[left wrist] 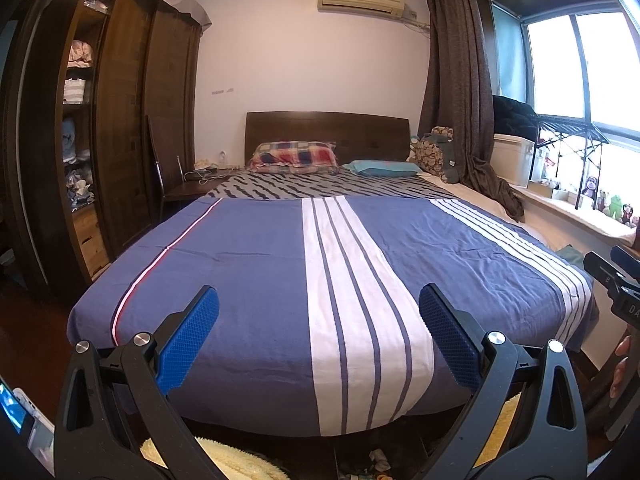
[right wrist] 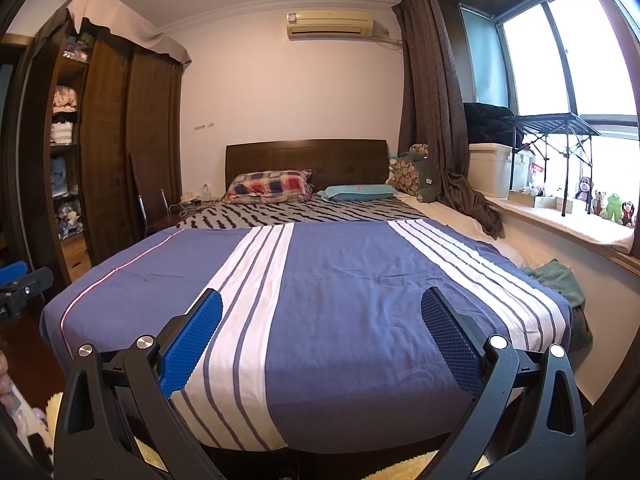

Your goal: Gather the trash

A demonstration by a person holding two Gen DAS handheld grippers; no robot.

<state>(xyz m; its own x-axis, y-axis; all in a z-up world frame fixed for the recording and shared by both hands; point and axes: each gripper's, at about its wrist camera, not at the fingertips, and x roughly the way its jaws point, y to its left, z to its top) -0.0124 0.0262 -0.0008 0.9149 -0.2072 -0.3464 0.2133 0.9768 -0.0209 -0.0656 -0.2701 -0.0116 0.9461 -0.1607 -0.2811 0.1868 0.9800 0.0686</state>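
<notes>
Left wrist gripper: the left gripper (left wrist: 319,304) is hanging spread wide above the foot of the bed (left wrist: 256,264), pinching nothing.
Left wrist trash: small crumpled scraps (left wrist: 378,460) are lying on the floor below the bed's foot, beside a yellow rug (left wrist: 236,460).
Left wrist writing: none is showing clearly enough to read.
Right wrist gripper: the right gripper (right wrist: 321,306) is hovering spread, empty, over the striped cover.
Right wrist surroundings: a green cloth (right wrist: 560,280) is hanging at the bed's right edge; plush toys (right wrist: 608,204) are standing on the windowsill (right wrist: 560,224).

Daylit, blown-out window (right wrist: 560,60), fisheye-warped edges
</notes>
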